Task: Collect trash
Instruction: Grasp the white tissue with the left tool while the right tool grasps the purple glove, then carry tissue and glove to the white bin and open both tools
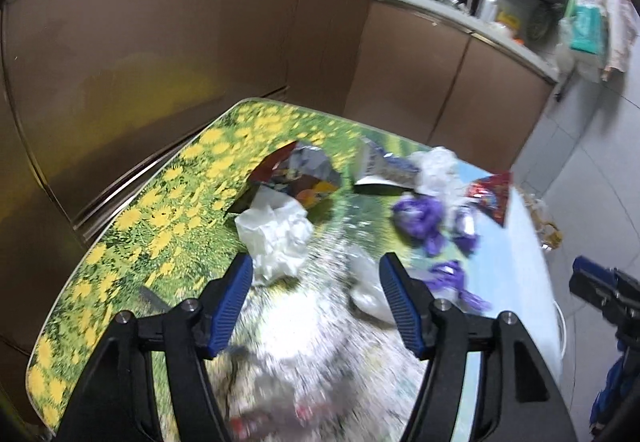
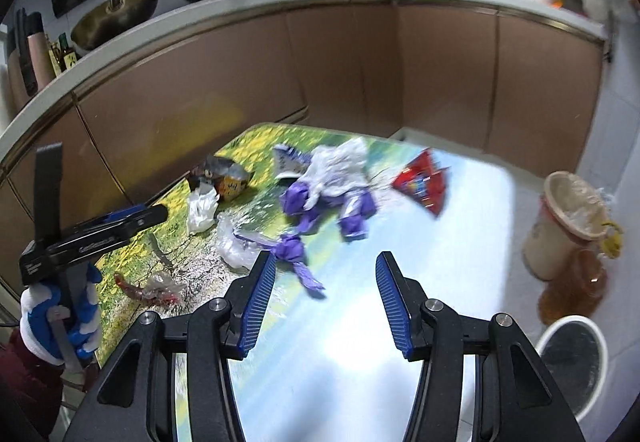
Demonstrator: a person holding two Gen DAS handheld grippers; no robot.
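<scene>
Pretty much nothing collected yet as far as I can tell: all the litter sits on the flower-and-meadow printed tabletop (image 1: 132,226). Both claws are spread with nothing between the blue pads. The left claw (image 1: 316,302) hangs over the near part of the tabletop, pointing at the crumpled white paper tissue (image 1: 276,238), which lies toward the middle, nearer the left edge. The right claw (image 2: 326,300) hovers over the bare, glossy near right part of the tabletop, with the knotted purple plastic wrapper (image 2: 294,254) just ahead of its left pad.

Still to grab: the torn foil snack bag with a silver inside (image 1: 298,172) near the far left edge, the crumpled white plastic bag (image 2: 340,166) at the far edge with more purple scraps (image 2: 304,202) beside it, the red triangular snack packet (image 2: 422,184) toward the far right corner, a clear plastic film (image 2: 232,242) mid-tabletop, and a red-and-clear wrapper (image 2: 154,288) at the near left edge.

View differences: only the right wrist shows the beige lined waste bin (image 2: 568,222) and the white round bin (image 2: 572,362) on the floor past the right edge, so that's my guess for the drop-off. It also catches the blue-and-white gloved hand (image 2: 60,322) holding the left tool. The left wrist gives the cleaner look at the tissue and foil bag
</scene>
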